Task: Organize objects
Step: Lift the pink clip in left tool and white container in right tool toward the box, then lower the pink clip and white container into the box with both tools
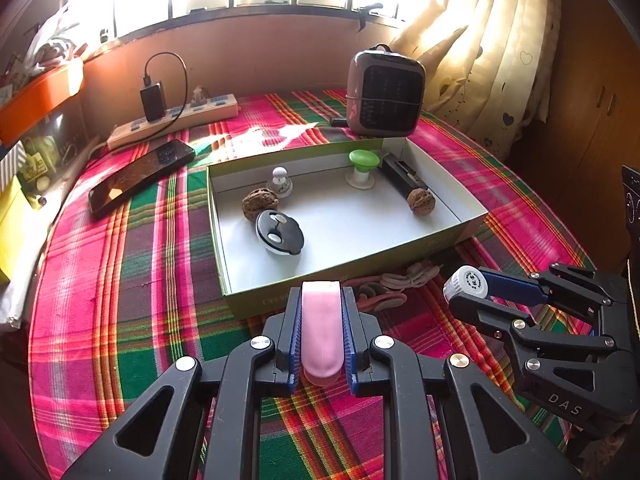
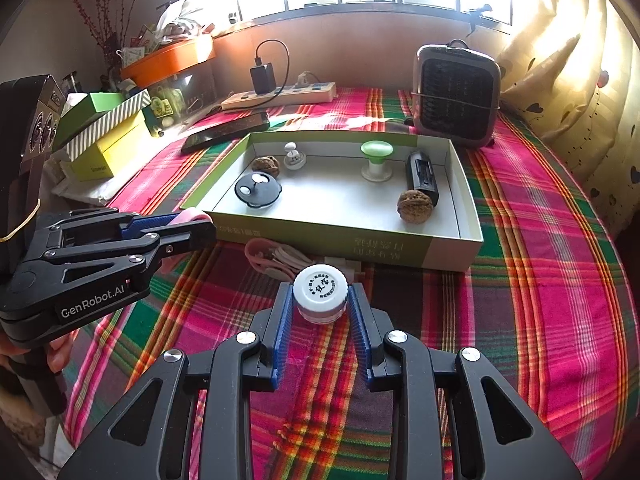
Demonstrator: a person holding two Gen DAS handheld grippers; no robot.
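Note:
My left gripper (image 1: 321,300) is shut on a flat pink object (image 1: 321,328), held above the cloth just in front of the green box (image 1: 256,300). It also shows in the right wrist view (image 2: 188,224). My right gripper (image 2: 320,294) is shut on a small white bottle with a printed cap (image 2: 320,291), to the right of the left gripper, also in front of the box; it shows in the left wrist view (image 1: 468,290). The box (image 2: 400,250) holds two walnuts (image 2: 415,206), a black round lid (image 2: 258,190), a green knob (image 2: 376,152), a small white knob (image 2: 294,156) and a black clip (image 2: 422,174).
A coiled pink and white cable (image 2: 280,258) lies on the plaid cloth between the grippers and the box. A phone (image 1: 140,176), a power strip (image 1: 176,120) and a small heater (image 1: 384,94) stand behind the box. Stacked boxes (image 2: 108,140) sit at the left.

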